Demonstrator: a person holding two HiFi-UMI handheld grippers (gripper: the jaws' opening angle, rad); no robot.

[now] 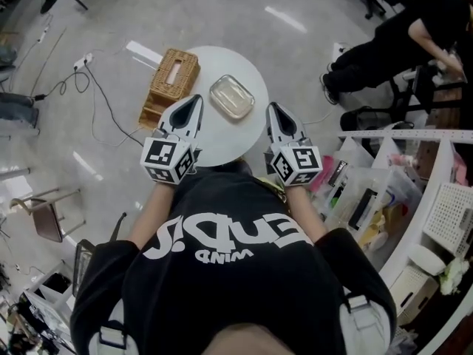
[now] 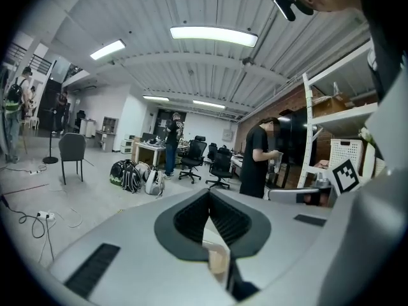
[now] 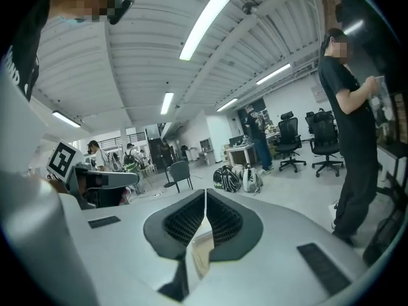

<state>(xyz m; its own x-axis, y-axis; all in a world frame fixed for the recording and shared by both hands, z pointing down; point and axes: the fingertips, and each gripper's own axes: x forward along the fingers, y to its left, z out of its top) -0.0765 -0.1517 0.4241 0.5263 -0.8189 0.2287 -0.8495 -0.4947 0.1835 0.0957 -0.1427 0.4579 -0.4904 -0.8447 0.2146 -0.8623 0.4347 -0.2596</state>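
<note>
Left hand-held gripper, right hand-held gripper — jaws together, empty — flanked dish on desk; likely best opened wide before gripping.

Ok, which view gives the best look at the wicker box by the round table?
The head view: it looks down on the wicker box and its slotted top, at the left edge of the white round table, near the clear container. Both gripper views aim out across the room at chairs and people; nothing recognisable as the box.
</note>
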